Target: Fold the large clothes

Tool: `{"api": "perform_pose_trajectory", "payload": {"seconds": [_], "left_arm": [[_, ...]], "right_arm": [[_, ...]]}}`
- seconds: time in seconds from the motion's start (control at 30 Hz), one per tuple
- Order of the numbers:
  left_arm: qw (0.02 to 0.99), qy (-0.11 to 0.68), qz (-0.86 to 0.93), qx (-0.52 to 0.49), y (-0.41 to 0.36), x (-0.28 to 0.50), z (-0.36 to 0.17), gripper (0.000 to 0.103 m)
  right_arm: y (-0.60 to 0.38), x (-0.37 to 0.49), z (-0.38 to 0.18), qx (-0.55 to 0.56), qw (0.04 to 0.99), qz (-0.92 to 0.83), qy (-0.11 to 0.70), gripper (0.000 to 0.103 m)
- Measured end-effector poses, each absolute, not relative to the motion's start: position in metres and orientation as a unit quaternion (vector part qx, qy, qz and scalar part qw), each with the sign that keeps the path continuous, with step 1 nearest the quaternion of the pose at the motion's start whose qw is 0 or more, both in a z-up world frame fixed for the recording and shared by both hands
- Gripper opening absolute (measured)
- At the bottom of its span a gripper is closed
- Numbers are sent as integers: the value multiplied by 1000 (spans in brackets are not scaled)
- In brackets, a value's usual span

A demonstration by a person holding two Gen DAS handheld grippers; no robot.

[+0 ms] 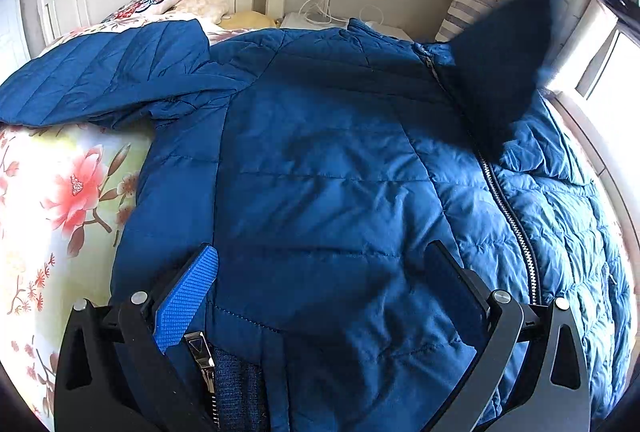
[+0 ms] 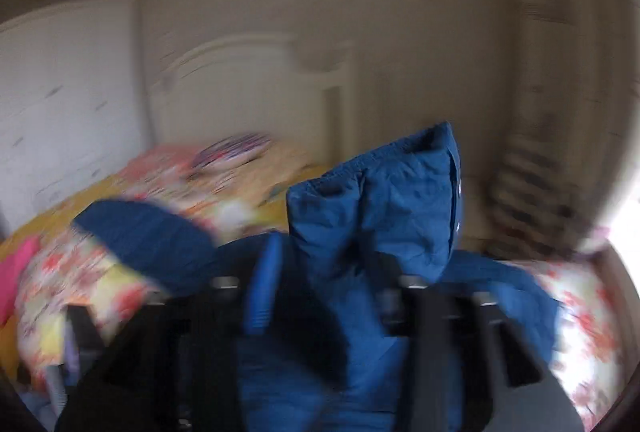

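Jacket (image 1: 320, 160), blue and quilted, spread across the bed (image 1: 60, 192), one sleeve (image 2: 380, 200) raised.
Puffy, light, slippery-looking; grip hems. Left gripper (image 1: 320, 296) fingers apart over the hem; right gripper (image 2: 332, 288) clamps the sleeve.

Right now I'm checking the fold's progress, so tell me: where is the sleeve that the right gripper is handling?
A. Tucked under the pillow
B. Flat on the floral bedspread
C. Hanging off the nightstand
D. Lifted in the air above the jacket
D. In the right wrist view the sleeve stands up between the fingers of the right gripper, cuff uppermost, above the blue jacket spread on the bedspread.
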State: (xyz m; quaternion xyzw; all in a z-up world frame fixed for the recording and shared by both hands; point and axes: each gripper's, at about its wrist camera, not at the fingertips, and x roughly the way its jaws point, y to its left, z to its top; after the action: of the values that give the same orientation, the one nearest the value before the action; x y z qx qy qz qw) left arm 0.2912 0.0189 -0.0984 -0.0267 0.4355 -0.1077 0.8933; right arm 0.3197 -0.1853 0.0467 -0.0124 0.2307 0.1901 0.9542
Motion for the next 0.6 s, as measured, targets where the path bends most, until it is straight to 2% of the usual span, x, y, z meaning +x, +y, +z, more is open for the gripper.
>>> {"api": "perform_pose_trajectory", "payload": {"seconds": [0.13, 0.23, 0.47, 0.53, 0.6], "left_arm": [[893, 432, -116, -47, 25, 290, -98, 99], [892, 432, -119, -55, 27, 290, -98, 99], [891, 434, -120, -53, 27, 291, -97, 99], [882, 446, -136, -72, 33, 296, -92, 99], [871, 453, -148, -119, 45, 307, -84, 99]], "right_arm": [[-194, 316, 41, 12, 952, 204, 228, 67], [-241, 300, 23, 53, 958, 133, 247, 67], [-383, 286, -82, 137, 915, -91, 369, 67], [-409, 280, -98, 210, 905, -71, 364, 64], [-419, 274, -102, 232, 906, -72, 346, 66]]}}
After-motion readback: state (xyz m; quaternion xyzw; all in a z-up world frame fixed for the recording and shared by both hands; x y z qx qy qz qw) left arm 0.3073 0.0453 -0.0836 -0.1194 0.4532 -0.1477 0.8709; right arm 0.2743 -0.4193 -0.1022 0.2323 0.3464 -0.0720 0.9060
